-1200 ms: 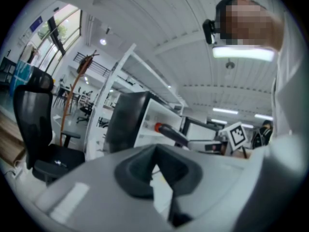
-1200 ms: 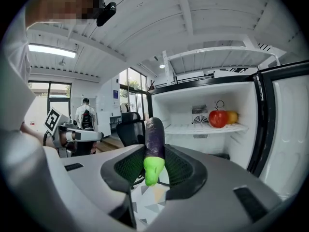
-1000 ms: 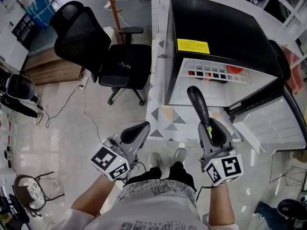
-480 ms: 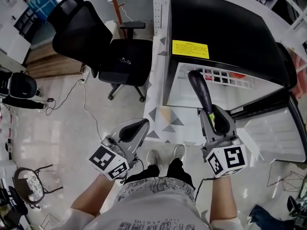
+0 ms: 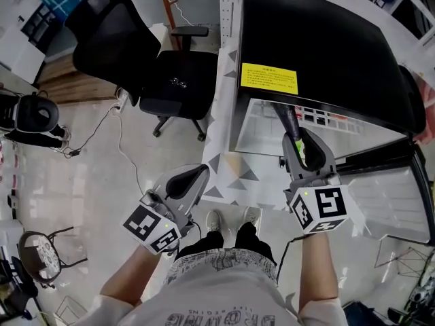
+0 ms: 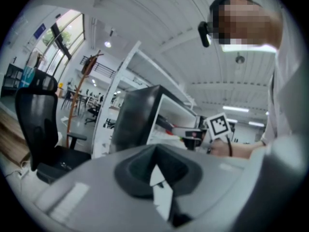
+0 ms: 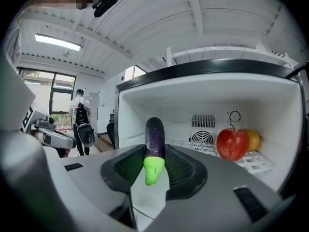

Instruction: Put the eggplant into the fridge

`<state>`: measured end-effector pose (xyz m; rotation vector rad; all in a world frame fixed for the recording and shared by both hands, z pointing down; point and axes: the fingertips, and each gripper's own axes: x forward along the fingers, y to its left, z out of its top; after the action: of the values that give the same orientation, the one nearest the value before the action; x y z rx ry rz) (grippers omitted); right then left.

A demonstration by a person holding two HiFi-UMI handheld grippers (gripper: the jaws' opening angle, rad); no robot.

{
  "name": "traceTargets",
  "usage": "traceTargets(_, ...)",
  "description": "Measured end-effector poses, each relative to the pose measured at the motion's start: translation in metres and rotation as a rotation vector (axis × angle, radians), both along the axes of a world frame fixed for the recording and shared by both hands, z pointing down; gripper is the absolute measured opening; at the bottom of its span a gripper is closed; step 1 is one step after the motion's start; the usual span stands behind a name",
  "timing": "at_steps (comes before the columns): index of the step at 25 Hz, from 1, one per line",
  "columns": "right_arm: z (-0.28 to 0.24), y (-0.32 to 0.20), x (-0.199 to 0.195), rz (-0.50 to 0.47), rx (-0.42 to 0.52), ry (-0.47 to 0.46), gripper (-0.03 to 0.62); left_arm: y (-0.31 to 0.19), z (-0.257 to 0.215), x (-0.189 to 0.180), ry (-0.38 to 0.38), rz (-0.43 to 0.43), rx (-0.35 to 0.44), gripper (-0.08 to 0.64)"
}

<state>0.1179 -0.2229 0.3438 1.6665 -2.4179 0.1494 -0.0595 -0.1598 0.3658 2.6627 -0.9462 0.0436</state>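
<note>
1. And here's the big one: the compact fridge with a glossy black top and white lining [image 5: 319,53] fills 1 o'clock in the head view. Its mouth is wide open and a white wire shelf [image 7: 256,162] shows inside.
2. Its white-lined door [image 5: 391,195] hangs open at 4 o'clock. If it swings back, I'd expect it to clip the right arm.
3. The black mesh office chair [image 5: 136,53] sits at 11 o'clock, well apart from the action.
4. The right gripper [image 5: 304,151] is clamped on the eggplant and aimed at the opening, just in front of the fridge's mouth.
5. The left gripper [image 5: 187,182] idles at 7 o'clock, jaws pressed together with nothing in them.
6. Now the star: the long dark-purple eggplant with a lime-green stem [image 7: 155,134].
   - It's pinched just above the stem, its body sticking out ahead of the jaws.
   - Its tip is right at the threshold, under the black top's front edge, and rests on nothing yet.
   - With the grip so near one end, most of the weight hangs forward, so it could pivot or slide free.
   - Come in too high and the tip may knock the rim.
7. The round red apple [image 7: 232,144] and the orange fruit [image 7: 252,140] just behind it sit on the shelf, at 3 o'clock from the eggplant in the right gripper view.
   - A drift that way could bump them rolling.
   - A release too near the shelf's front could let the eggplant roll out.
</note>
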Motion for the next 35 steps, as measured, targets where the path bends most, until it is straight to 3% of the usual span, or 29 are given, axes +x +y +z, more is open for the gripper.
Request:
traceTargets(21, 0.005, -0.065, -0.010, -0.008, 0.044, 0.135, 0.130, -0.008, 0.012, -0.003, -0.028, -0.009, -0.023, 0.008)
traceTargets(35, 0.010, -0.088, -0.011, 0.033, 0.002, 0.242, 0.130, -0.016, 0.013, 0.001, -0.019, -0.009, -0.025, 0.008)
